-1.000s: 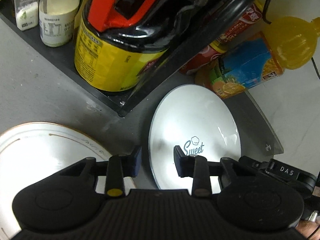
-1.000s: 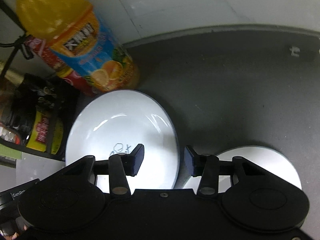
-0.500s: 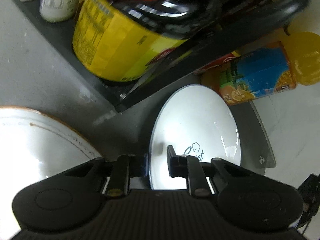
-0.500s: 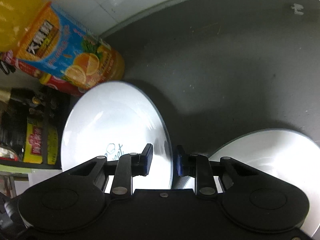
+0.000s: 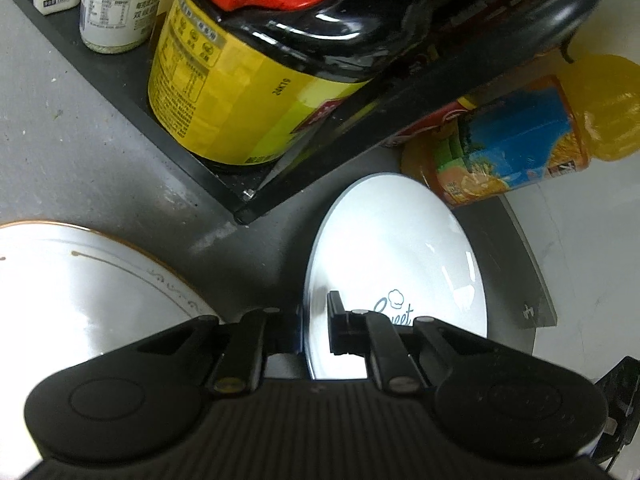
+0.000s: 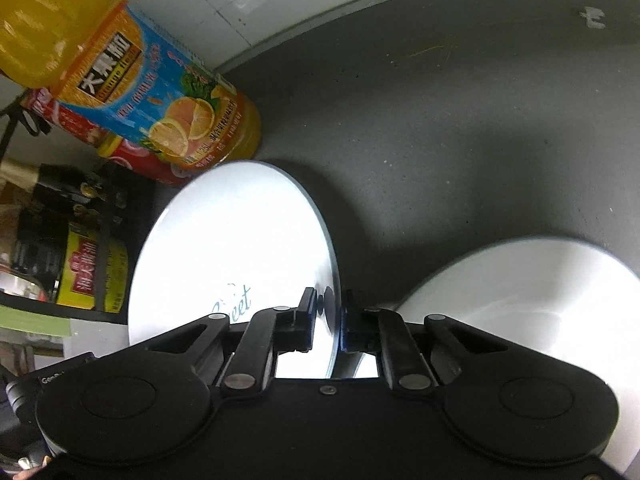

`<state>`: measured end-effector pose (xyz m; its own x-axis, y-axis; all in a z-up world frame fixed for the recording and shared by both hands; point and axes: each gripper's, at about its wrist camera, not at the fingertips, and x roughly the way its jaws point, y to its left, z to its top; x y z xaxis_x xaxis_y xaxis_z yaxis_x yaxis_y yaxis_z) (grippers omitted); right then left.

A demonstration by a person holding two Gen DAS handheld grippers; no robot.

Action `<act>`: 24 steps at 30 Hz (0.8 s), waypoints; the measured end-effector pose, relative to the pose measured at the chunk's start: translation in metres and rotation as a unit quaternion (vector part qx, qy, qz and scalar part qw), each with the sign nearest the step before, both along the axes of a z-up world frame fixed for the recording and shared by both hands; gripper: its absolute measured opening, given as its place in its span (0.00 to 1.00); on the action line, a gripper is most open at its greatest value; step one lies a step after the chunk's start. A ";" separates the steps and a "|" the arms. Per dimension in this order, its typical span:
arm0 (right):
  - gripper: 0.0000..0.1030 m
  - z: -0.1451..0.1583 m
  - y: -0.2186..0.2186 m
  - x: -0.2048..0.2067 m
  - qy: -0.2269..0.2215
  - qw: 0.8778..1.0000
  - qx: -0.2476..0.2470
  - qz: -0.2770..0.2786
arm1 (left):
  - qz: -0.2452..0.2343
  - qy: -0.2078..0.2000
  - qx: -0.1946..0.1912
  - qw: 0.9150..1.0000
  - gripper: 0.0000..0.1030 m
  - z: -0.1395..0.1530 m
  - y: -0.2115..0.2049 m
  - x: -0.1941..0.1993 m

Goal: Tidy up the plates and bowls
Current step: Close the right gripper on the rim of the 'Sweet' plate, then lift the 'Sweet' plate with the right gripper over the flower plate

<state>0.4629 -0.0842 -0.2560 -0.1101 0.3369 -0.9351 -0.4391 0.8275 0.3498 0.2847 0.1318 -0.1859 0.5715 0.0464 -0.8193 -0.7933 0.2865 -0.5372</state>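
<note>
Dark counter [image 6: 460, 128], juice bottle [image 6: 160, 92] behind. Left gripper [image 5: 314, 330] and right gripper [image 6: 326, 320] each pinch opposite rims of small plate [image 5: 396, 256], jaws nearly closed on it. Lift level, both together; clear gold-rimmed plate [image 5: 80, 280], bowl [image 6: 520, 300].

Three white plates [image 5: 396, 240], two juice bottles [image 6: 152, 96], two spice jars [image 5: 116, 4], one yellow-labelled jug [image 5: 240, 92]
</note>
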 end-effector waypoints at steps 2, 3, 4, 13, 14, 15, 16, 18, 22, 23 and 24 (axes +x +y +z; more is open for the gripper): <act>0.10 0.005 -0.004 -0.001 0.002 1.000 0.008 -0.003 | -0.001 -0.001 0.003 1.000 0.09 0.005 -0.002 -0.003; 0.10 0.008 -0.005 -0.002 0.002 1.000 0.014 -0.003 | 0.000 -0.002 0.004 1.000 0.09 0.007 -0.002 -0.004; 0.10 0.011 -0.006 -0.003 0.001 1.000 0.019 -0.001 | 0.001 -0.002 0.006 1.000 0.09 0.009 -0.002 -0.006; 0.09 0.027 -0.010 -0.013 -0.008 0.999 0.036 0.021 | 0.002 0.004 0.006 1.000 0.09 0.023 -0.009 -0.021; 0.09 0.028 -0.009 -0.015 -0.010 0.999 0.037 0.025 | 0.003 0.004 0.006 1.000 0.09 0.025 -0.009 -0.024; 0.09 0.030 -0.009 -0.017 -0.010 0.999 0.041 0.027 | 0.003 0.006 0.009 1.000 0.09 0.027 -0.011 -0.025; 0.09 0.032 -0.009 -0.018 -0.010 0.999 0.045 0.027 | 0.002 0.007 0.013 1.000 0.09 0.029 -0.012 -0.027; 0.09 0.036 -0.010 -0.020 -0.012 0.998 0.053 0.029 | 0.004 0.002 0.016 1.000 0.09 0.035 -0.014 -0.032; 0.10 0.047 -0.010 -0.028 -0.016 0.997 0.058 0.039 | 0.009 -0.002 0.016 1.000 0.09 0.045 -0.015 -0.043; 0.10 0.050 -0.011 -0.031 -0.016 0.997 0.059 0.042 | 0.010 -0.002 0.017 1.000 0.09 0.047 -0.015 -0.046; 0.10 0.053 -0.012 -0.034 -0.015 0.997 0.061 0.042 | 0.010 -0.003 0.019 1.000 0.09 0.050 -0.016 -0.048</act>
<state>0.4290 -0.0957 -0.2025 -0.1147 0.4389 -0.8912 -0.5174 0.7394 0.4307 0.2368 0.1155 -0.1360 0.5743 0.0880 -0.8139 -0.7962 0.2913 -0.5303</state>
